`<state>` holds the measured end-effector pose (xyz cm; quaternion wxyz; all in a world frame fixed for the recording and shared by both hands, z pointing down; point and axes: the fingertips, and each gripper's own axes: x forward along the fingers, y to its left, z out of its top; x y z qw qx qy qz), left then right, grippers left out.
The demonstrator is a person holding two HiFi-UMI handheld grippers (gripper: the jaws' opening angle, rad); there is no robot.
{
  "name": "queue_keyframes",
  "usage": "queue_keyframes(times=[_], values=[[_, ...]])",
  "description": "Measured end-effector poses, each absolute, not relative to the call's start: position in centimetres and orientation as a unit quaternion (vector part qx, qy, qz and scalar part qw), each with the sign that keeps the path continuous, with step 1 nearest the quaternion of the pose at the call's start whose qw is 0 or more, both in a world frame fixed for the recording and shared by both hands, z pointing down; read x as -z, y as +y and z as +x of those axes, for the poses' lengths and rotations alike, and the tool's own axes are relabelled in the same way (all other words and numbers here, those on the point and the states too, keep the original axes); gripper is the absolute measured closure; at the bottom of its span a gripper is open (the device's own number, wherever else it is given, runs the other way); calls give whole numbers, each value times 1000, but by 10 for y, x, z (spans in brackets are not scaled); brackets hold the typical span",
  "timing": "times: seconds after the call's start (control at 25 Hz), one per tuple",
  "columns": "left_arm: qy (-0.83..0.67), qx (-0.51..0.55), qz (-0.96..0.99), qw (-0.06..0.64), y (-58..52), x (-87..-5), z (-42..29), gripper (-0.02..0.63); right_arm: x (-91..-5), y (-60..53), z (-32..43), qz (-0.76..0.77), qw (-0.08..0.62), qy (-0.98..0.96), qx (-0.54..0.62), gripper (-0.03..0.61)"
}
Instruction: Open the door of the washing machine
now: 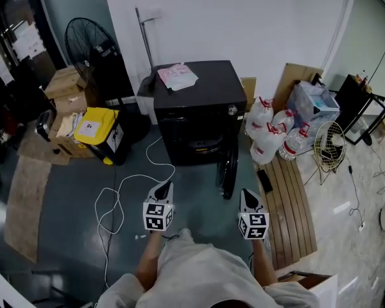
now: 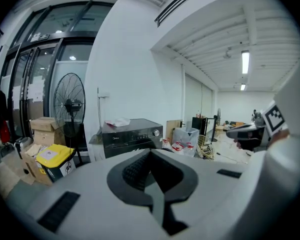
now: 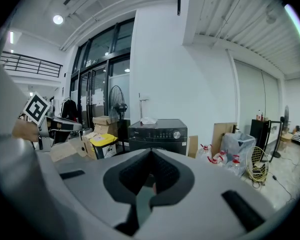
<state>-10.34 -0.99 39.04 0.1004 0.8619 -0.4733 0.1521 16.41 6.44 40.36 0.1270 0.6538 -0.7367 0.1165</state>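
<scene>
The black washing machine stands against the white wall, also in the left gripper view and the right gripper view. Its round door hangs swung out at the front right, seen edge-on, and the drum opening shows dark. My left gripper hovers over the floor in front of the machine, to the left, shut and empty. My right gripper is level with it, just right of the door's lower edge, jaws together with nothing in them. Neither touches the machine.
A pink paper lies on the machine's top. A standing fan, cardboard boxes and a yellow bin are to the left. Water bottles and wooden slats are to the right. A white cable loops across the floor.
</scene>
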Motion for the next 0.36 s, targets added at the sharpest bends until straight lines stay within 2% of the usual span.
queue_keyframes(times=[0.36], values=[[-477, -152, 860, 103, -5, -391, -105, 606, -407, 71, 165, 652, 132, -737, -119, 580]])
